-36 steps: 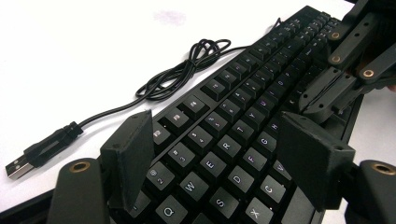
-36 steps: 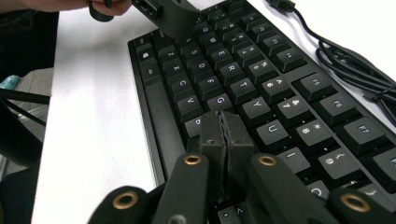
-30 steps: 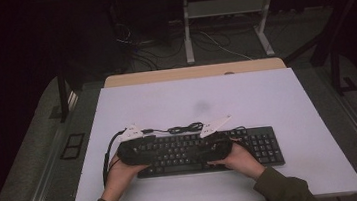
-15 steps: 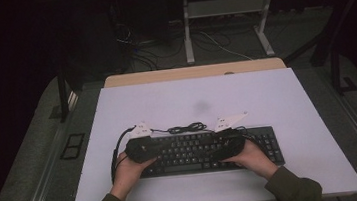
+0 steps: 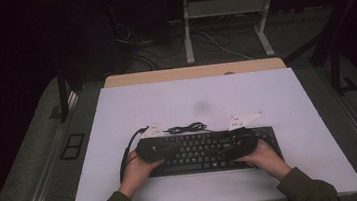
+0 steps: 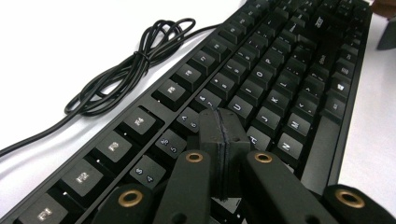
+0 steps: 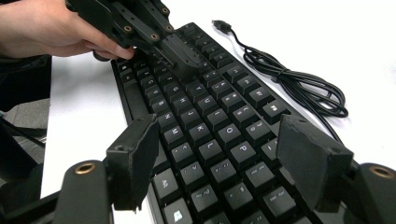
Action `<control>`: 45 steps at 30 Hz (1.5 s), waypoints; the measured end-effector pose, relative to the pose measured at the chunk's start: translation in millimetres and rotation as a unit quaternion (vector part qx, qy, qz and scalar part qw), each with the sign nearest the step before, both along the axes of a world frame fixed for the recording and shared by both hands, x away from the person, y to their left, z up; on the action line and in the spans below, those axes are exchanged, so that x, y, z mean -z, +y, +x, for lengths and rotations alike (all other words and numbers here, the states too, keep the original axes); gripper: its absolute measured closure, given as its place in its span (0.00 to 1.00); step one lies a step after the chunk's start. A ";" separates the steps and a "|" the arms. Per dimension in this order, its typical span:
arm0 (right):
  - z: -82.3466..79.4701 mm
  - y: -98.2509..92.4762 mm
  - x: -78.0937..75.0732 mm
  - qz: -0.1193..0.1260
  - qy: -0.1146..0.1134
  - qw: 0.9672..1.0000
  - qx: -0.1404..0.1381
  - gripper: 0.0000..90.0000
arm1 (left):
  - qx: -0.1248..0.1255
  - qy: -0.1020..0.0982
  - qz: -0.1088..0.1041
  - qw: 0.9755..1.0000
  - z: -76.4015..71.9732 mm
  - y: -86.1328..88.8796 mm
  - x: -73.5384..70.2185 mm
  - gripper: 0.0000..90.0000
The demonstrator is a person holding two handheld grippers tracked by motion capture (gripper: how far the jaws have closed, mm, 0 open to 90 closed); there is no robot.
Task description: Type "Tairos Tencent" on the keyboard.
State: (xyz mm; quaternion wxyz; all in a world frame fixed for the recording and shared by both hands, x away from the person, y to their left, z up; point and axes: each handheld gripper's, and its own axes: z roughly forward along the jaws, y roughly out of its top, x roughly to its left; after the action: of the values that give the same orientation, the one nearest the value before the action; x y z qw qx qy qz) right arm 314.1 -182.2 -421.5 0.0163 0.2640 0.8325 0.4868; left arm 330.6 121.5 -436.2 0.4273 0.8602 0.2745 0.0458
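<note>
A black keyboard lies near the front of the white table, with its cable coiled just behind it. My left gripper hovers low over the keys at the keyboard's left part. It is shut, pads pressed flat together with nothing between them. The right gripper view shows it held by a hand at the far end of the keyboard. My right gripper stands open above the right half of the keys. Its jaws have just been opening, with only keys beneath the gap.
The coiled cable ends in a loose plug on the bare white table. A wooden strip borders the table's far edge. Beyond it are a dark floor, cables and desk legs.
The right hand has slid rightward along the keyboard and its jaws have spread apart. The left gripper's jaws have closed, and that hand shifted slightly.
</note>
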 end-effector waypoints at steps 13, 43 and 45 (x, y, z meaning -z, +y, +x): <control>-1.1 -10.1 -2.3 0.003 -0.006 1.000 0.009 0.31 | 0.004 -0.002 0.001 1.000 -2.6 -0.4 -0.4 0.99; -16.9 -65.6 -3.2 0.017 -0.014 0.997 0.067 0.24 | -0.049 -0.051 -0.043 0.997 -39.2 53.6 -21.5 0.21; -19.4 -71.5 -2.6 0.013 -0.016 0.997 0.078 0.23 | -0.051 -0.054 -0.045 0.996 -41.9 57.5 -22.0 0.19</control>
State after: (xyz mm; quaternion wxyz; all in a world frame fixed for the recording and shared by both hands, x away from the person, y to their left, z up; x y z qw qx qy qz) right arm 294.7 -253.7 -418.9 0.0639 0.3203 0.8029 0.4987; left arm 288.6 179.0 -414.1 0.4766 0.8214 0.2961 0.1020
